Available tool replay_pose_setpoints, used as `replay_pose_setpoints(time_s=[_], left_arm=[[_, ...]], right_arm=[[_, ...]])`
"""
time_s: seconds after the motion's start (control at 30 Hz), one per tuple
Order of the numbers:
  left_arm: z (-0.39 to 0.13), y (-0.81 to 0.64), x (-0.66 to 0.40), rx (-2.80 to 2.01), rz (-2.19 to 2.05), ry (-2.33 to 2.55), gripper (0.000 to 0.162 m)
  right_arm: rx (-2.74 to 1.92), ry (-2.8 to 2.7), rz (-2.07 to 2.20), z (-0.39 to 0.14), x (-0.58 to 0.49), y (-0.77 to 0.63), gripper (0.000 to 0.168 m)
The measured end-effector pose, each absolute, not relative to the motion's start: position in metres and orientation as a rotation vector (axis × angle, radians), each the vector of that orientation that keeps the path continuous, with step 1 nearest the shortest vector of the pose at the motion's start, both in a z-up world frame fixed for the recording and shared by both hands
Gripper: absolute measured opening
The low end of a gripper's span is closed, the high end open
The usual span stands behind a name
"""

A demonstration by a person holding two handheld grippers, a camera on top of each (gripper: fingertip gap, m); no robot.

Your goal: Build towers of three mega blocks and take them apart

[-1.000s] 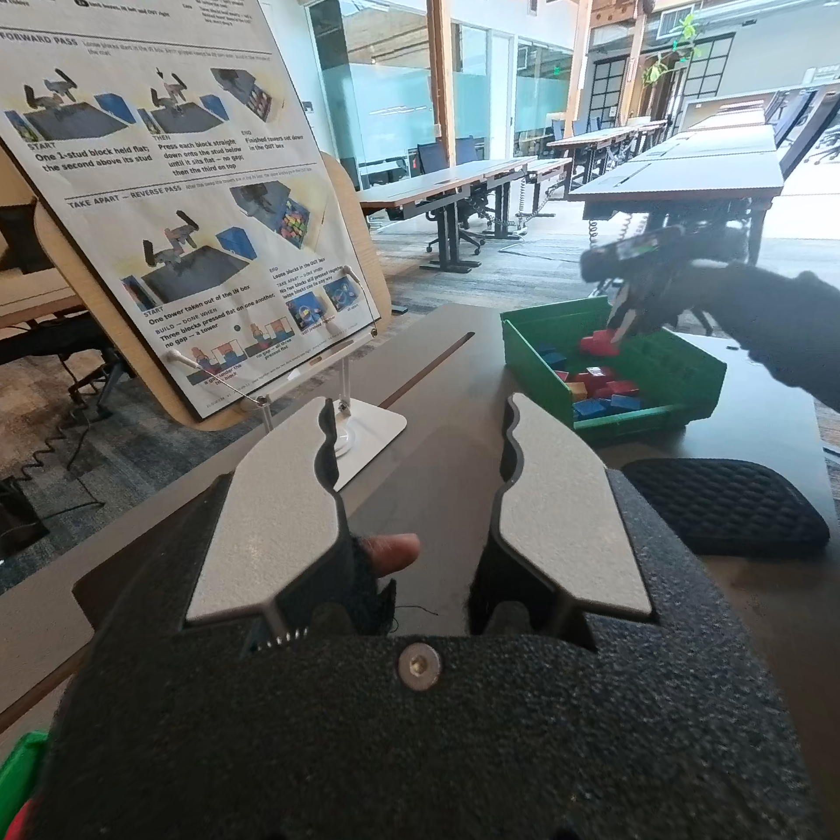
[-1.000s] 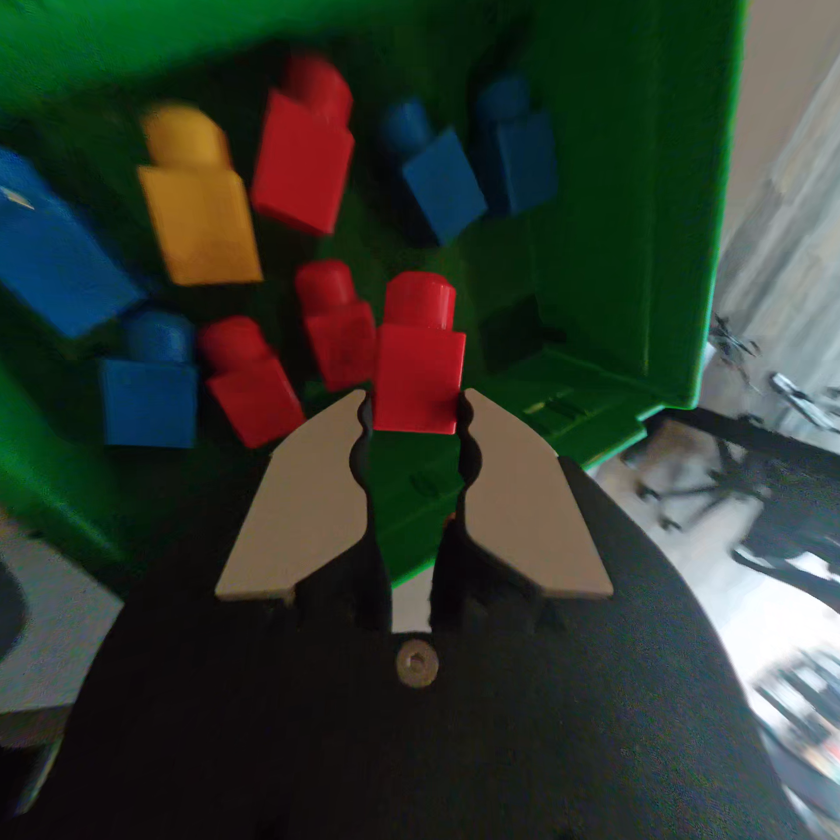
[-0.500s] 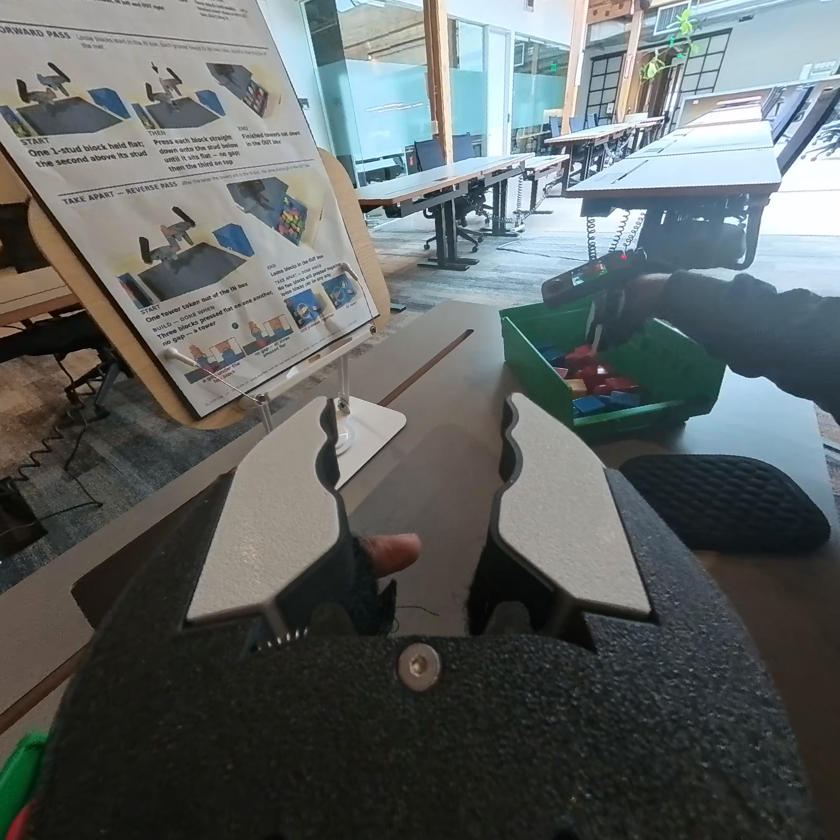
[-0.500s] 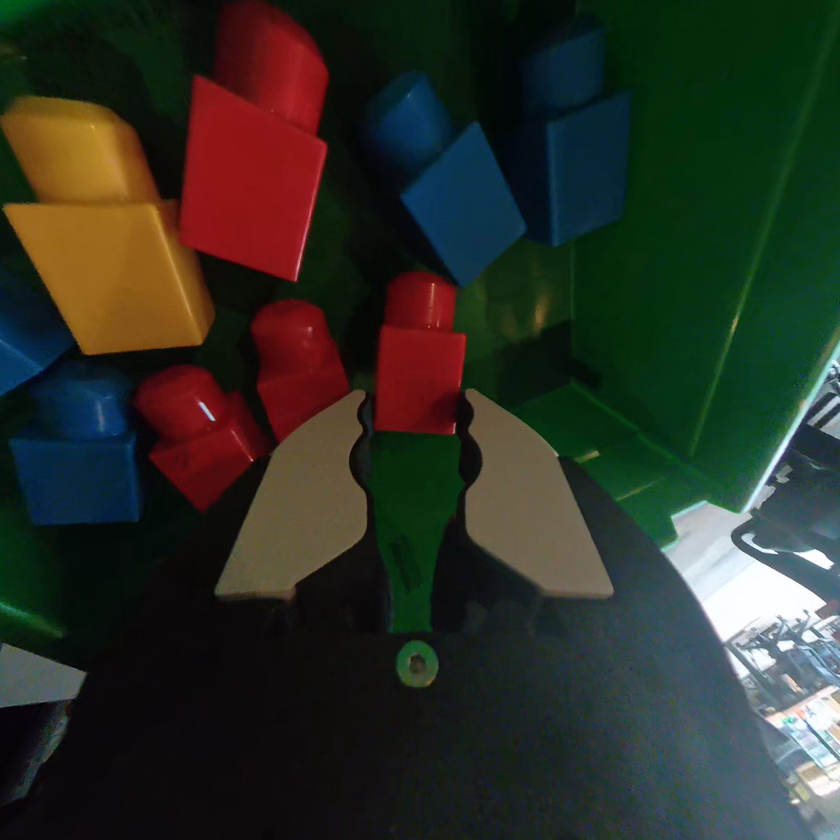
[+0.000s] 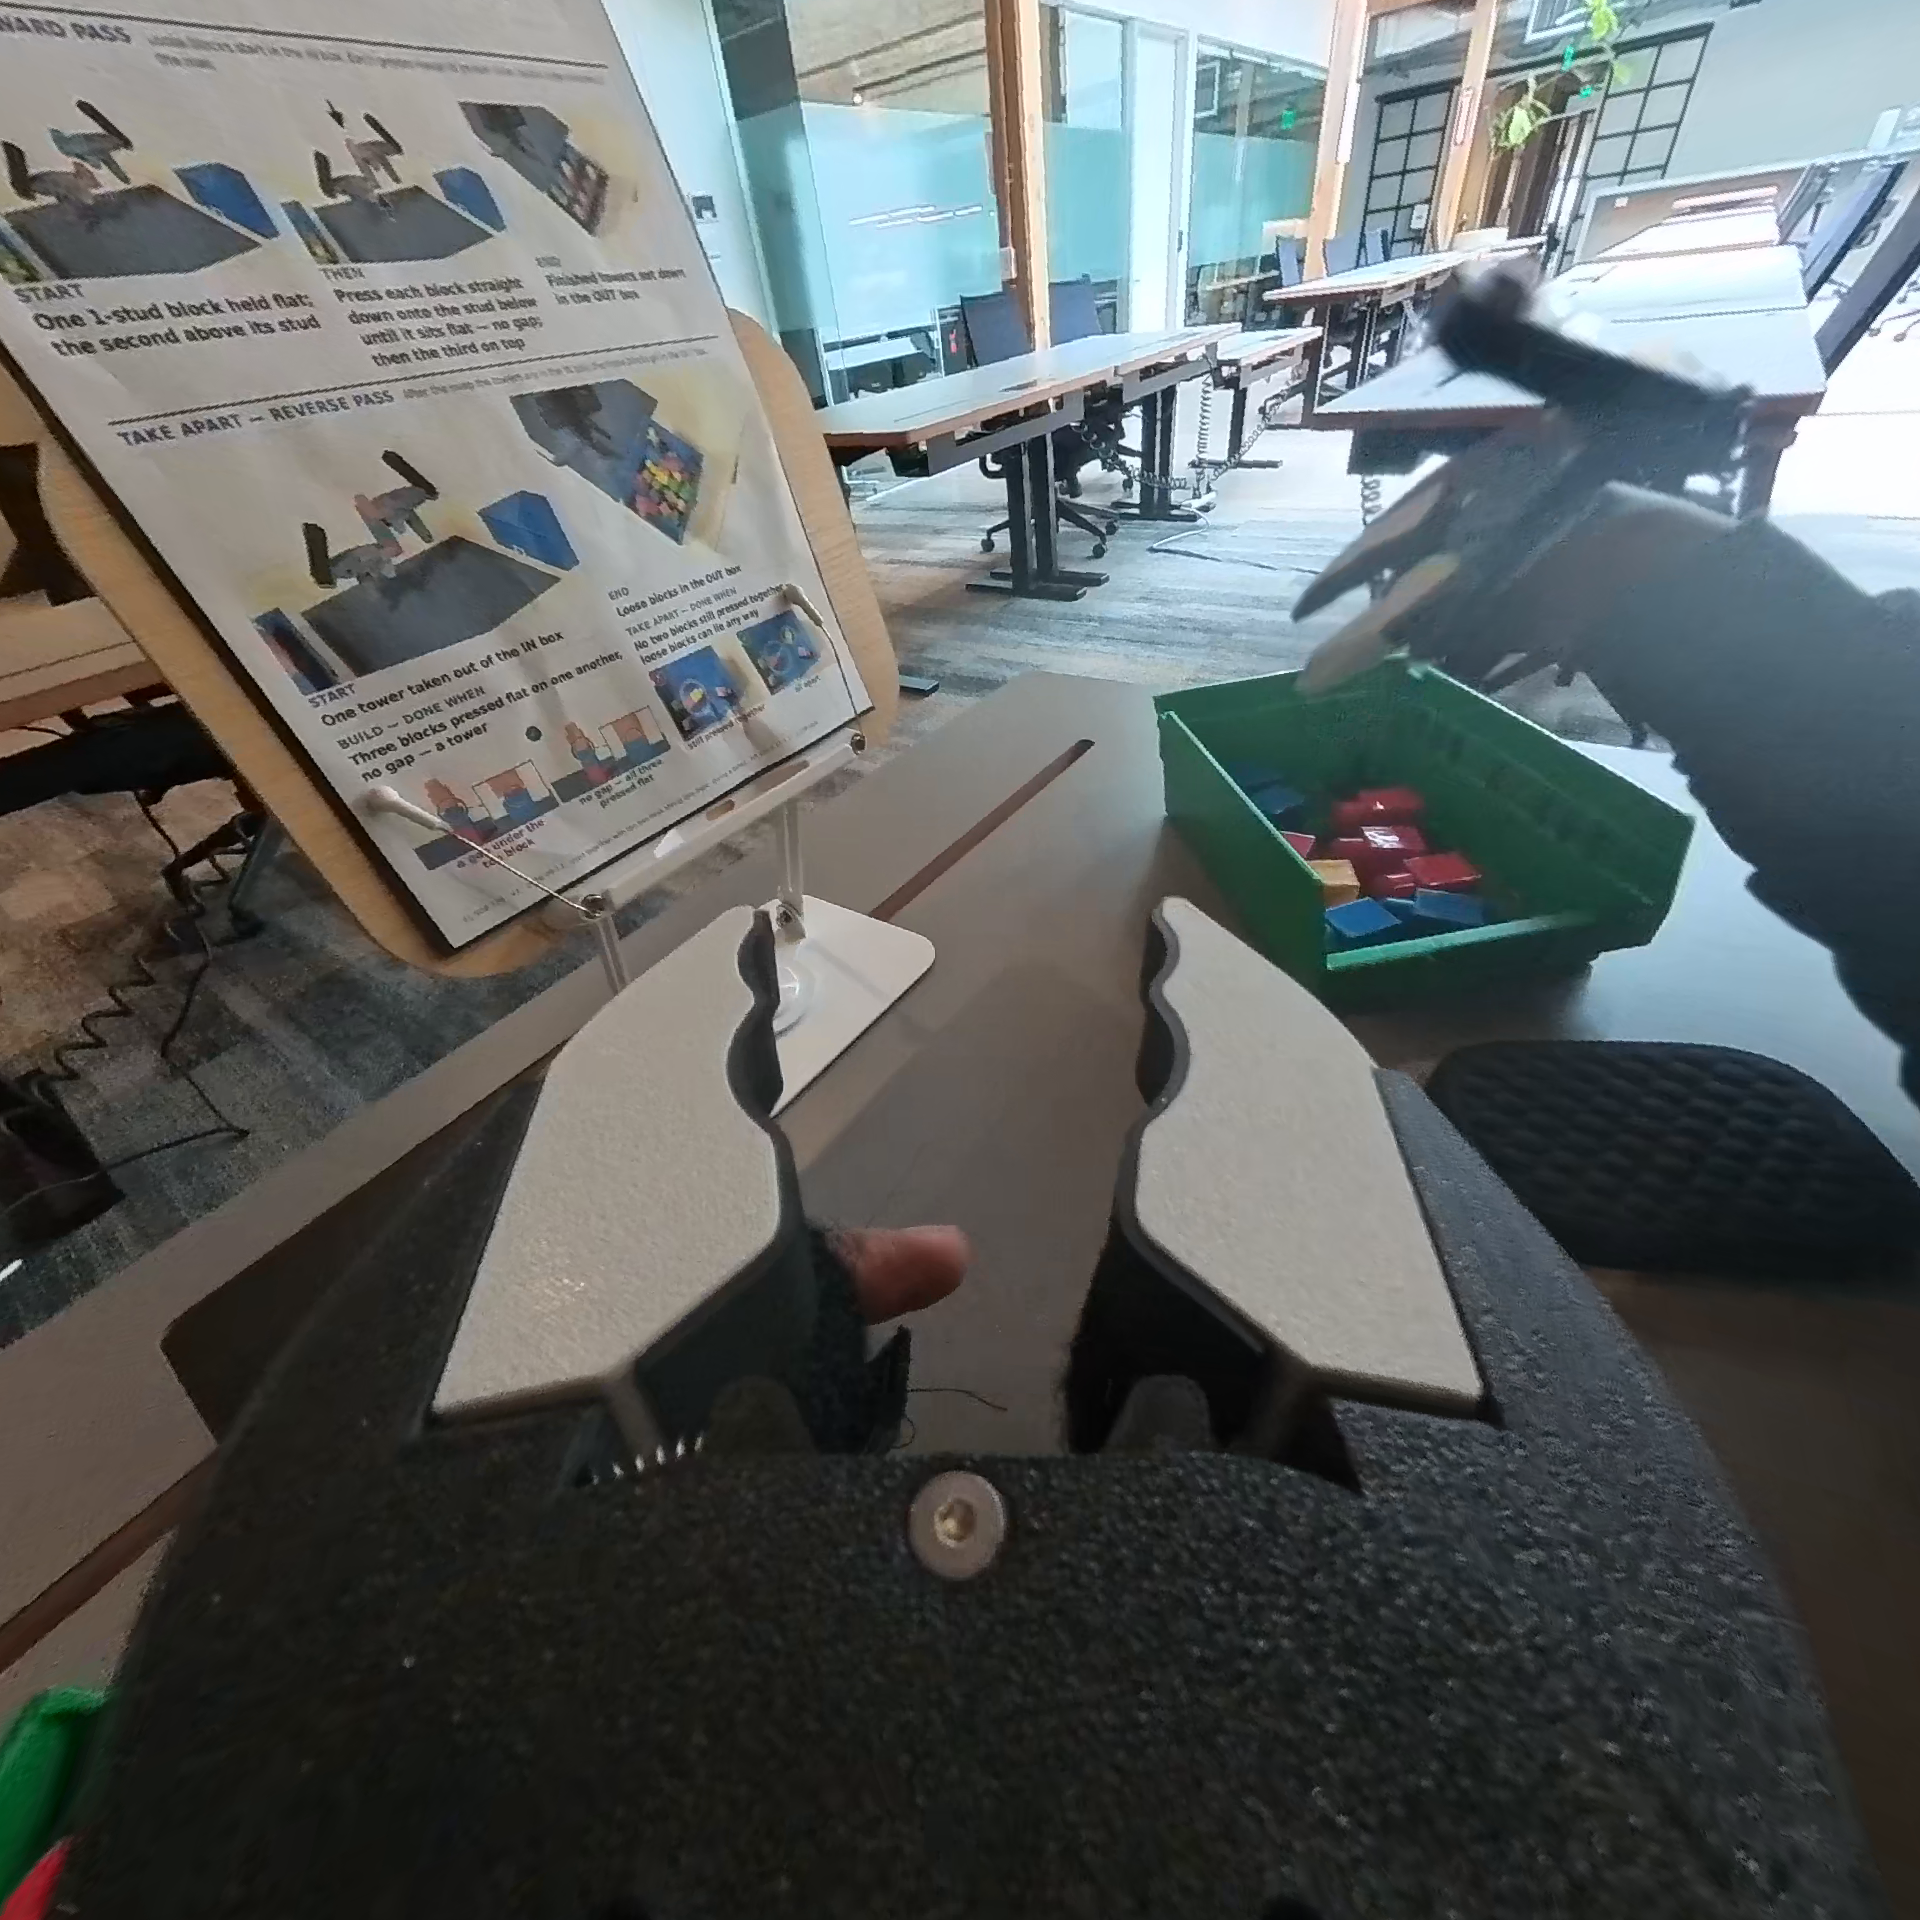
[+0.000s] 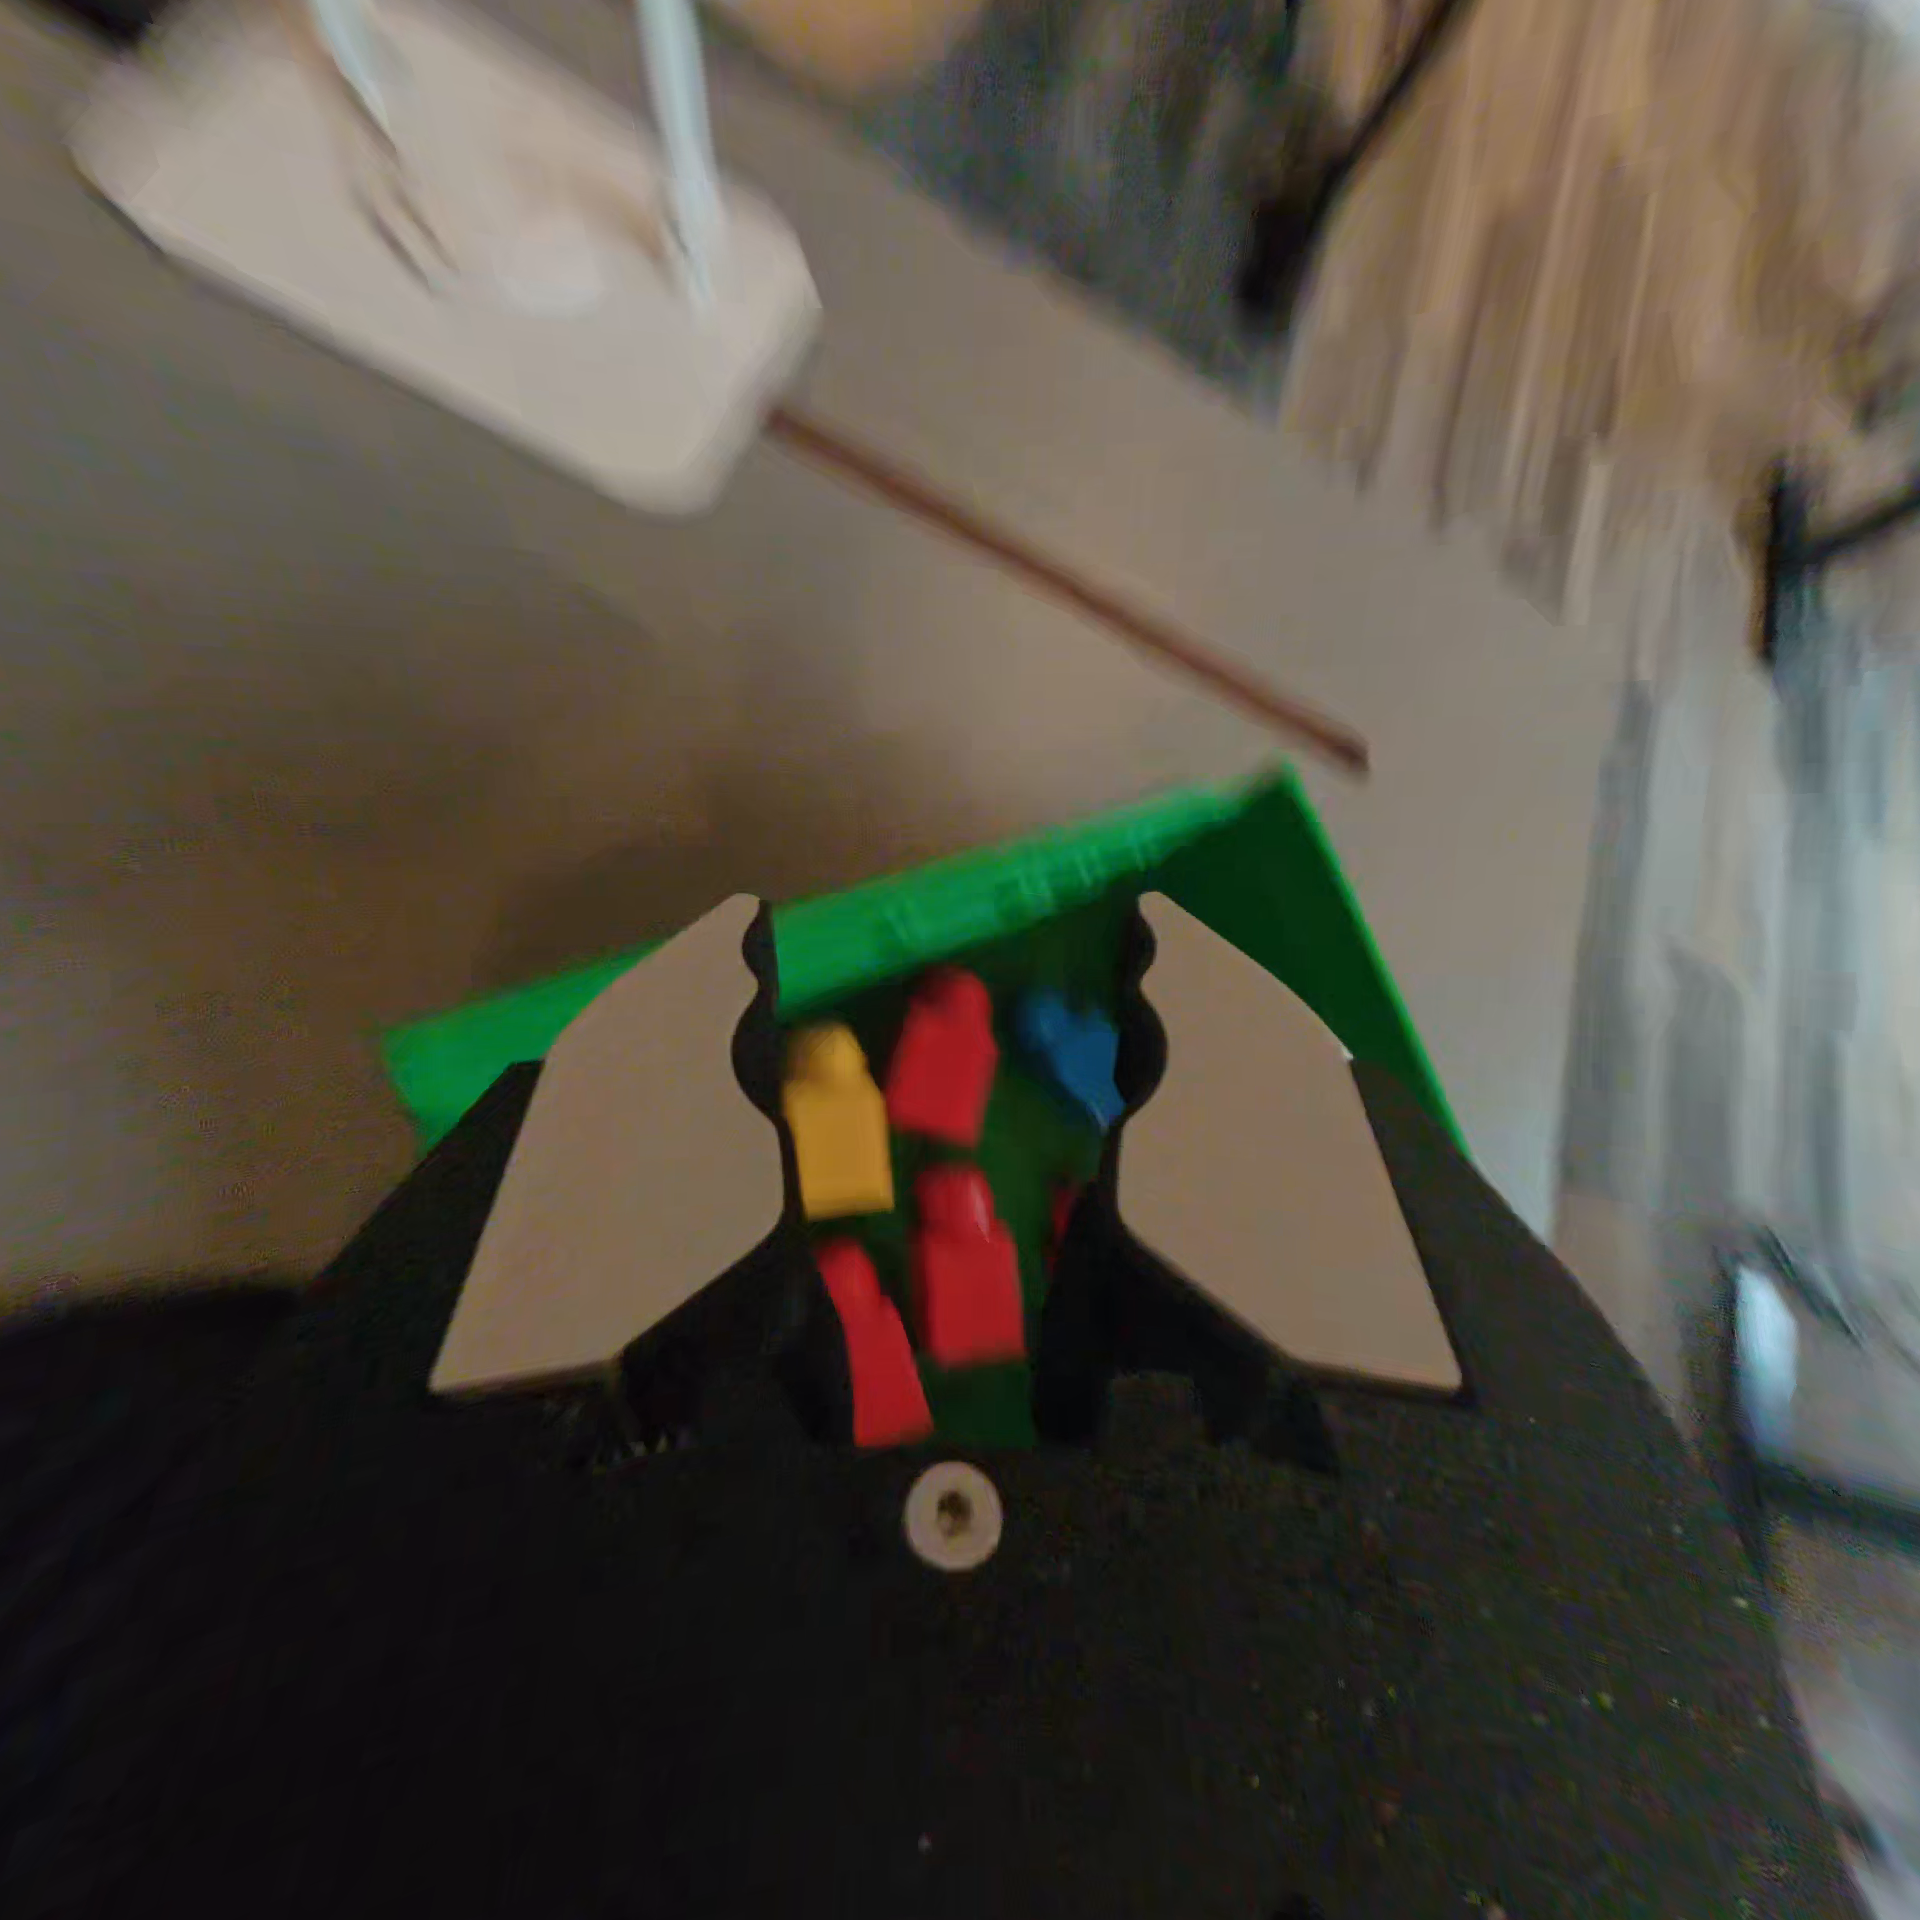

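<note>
The brown bench (image 5: 1039, 831) carries an instruction board (image 5: 395, 468) on a white stand at the left, a black textured pad (image 5: 1683, 1153) at the right and, beyond the pad, the green bin (image 5: 1226, 790) that holds the loose mega blocks (image 5: 1382, 831) (red, blue and yellow, none joined as far as can be seen). Half a second ago the right hand-held gripper (image 5: 1351, 613) was down inside the bin with its fingers closed on a red block; now it is raised above the bin's far rim, blurred by motion, its fingers spread wide with nothing between them, and that block lies among the others. The gloved right hand tilts it downward towards the bin. The left hand-held gripper (image 5: 956, 1018) has not shifted: level over the bench, fingers wide apart and empty, a fingertip (image 5: 914, 1262) showing between them.
</note>
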State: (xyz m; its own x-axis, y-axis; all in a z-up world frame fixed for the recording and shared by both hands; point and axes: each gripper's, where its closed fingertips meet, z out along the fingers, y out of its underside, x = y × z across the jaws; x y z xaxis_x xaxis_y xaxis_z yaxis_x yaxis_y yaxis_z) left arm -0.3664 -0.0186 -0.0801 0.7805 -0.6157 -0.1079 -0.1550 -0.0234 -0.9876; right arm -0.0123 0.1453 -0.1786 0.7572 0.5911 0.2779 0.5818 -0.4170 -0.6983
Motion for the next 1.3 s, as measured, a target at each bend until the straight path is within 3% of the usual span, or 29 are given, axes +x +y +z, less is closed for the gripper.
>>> replay_pose_setpoints(time_s=[0.17, 0.3, 0.43, 0.67, 1.3], left_arm=[[-0.078, -0.016, -0.370, -1.570, -0.405, 0.603, 0.066], [-0.080, -0.012, -0.371, -1.583, -0.402, 0.587, 0.066], [-0.085, -0.008, -0.371, -1.602, -0.391, 0.586, 0.066], [-0.098, 0.002, -0.370, -1.658, -0.371, 0.587, 0.065], [-0.104, 0.006, -0.371, -1.684, -0.355, 0.591, 0.065]], right_arm=[[-1.627, -0.887, 0.458, -0.069, -0.119, 0.105, 0.060], [-1.397, -0.925, 0.550, -0.031, -0.169, 0.072, 0.056], [-1.302, -0.953, 0.596, -0.041, -0.196, 0.061, 0.047], [-1.488, -1.096, 0.508, -0.094, -0.210, 0.087, 0.048], [-1.502, -1.113, 0.502, -0.102, -0.213, 0.089, 0.047]])
